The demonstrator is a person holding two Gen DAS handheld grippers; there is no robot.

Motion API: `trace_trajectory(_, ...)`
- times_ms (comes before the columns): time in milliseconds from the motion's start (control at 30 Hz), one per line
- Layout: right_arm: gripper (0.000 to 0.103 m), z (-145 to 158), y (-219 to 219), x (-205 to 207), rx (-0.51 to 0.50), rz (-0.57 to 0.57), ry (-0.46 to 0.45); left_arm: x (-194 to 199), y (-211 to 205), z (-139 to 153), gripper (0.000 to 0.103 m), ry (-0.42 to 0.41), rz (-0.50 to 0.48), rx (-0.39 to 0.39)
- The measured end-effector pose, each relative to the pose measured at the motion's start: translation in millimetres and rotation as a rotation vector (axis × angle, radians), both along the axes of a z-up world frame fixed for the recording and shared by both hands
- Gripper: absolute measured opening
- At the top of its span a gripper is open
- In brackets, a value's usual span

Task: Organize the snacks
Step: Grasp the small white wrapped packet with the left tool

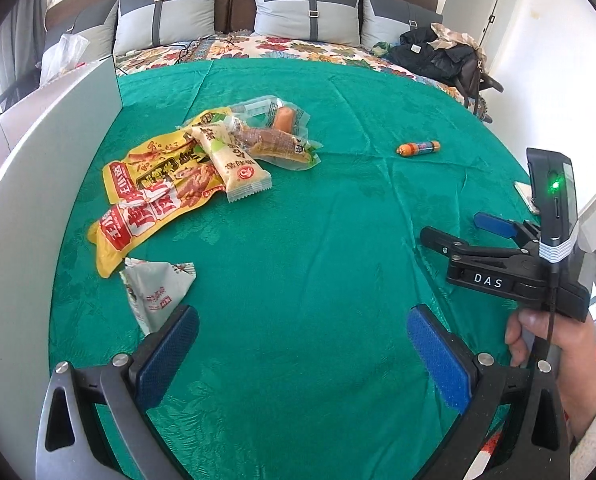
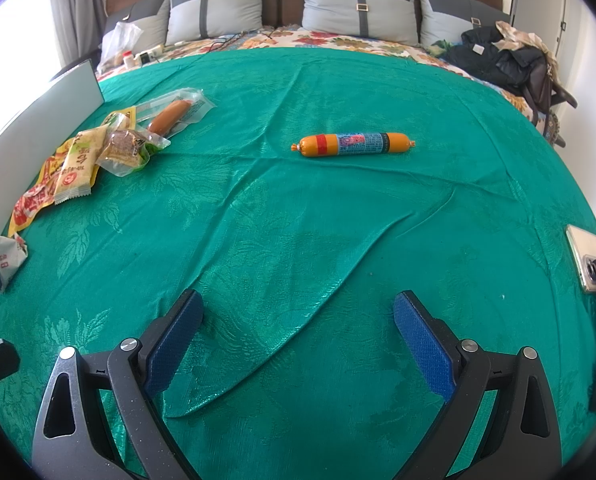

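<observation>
Fingers spread wide on the left gripper (image 1: 303, 332), blue pads apart over bare green bedspread (image 1: 318, 240), nothing between them. Same story on the right gripper (image 2: 298, 320): jaws open, empty, hovering above a long crease in the cloth.

Just off the left gripper's left finger lies a crumpled white wrapper (image 1: 156, 290); its print is too creased to read. In the right wrist view a phone (image 2: 588, 258) sits at the right edge, partly cut off by the frame and by a dark device in front of it.

Further up, the snack pile: a large yellow packet (image 1: 154, 196) underneath, a cream-coloured packet (image 1: 234, 160) across it, a clear pack with brown contents (image 1: 274, 142), and a clear-wrapped sausage (image 2: 170, 114) at the back. They overlap, so the edges are hard to separate. A white board (image 1: 38, 160) stands along the pile's left side.

Well apart to the right, alone on the cloth, lies the orange sausage stick (image 2: 352, 144).

Beyond, grey pillows (image 2: 354, 8) and dark clothes (image 2: 498, 56).
</observation>
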State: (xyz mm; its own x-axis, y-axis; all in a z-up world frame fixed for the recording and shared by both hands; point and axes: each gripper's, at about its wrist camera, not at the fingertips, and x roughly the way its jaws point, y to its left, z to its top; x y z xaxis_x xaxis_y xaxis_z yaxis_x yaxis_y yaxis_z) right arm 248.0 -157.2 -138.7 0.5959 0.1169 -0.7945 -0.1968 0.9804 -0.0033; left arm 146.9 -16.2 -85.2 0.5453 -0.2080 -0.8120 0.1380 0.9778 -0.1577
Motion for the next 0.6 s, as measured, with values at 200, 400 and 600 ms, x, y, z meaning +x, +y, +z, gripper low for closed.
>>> trace_trajectory(200,0.098,-0.1,0.1,-0.1,0.000,0.000,0.000,-9.5,40.6,31.8,0.103,-0.063,0.049,0.027)
trace_trajectory(400,0.098,-0.2,0.2,0.0,0.000,0.000,0.000,-9.0,78.0,27.0,0.103,-0.041,0.107,0.045)
trace_trajectory(600,0.098,-0.1,0.1,0.0,0.000,0.000,0.000,15.8,74.4,-6.6,0.102,0.050,0.103,0.061)
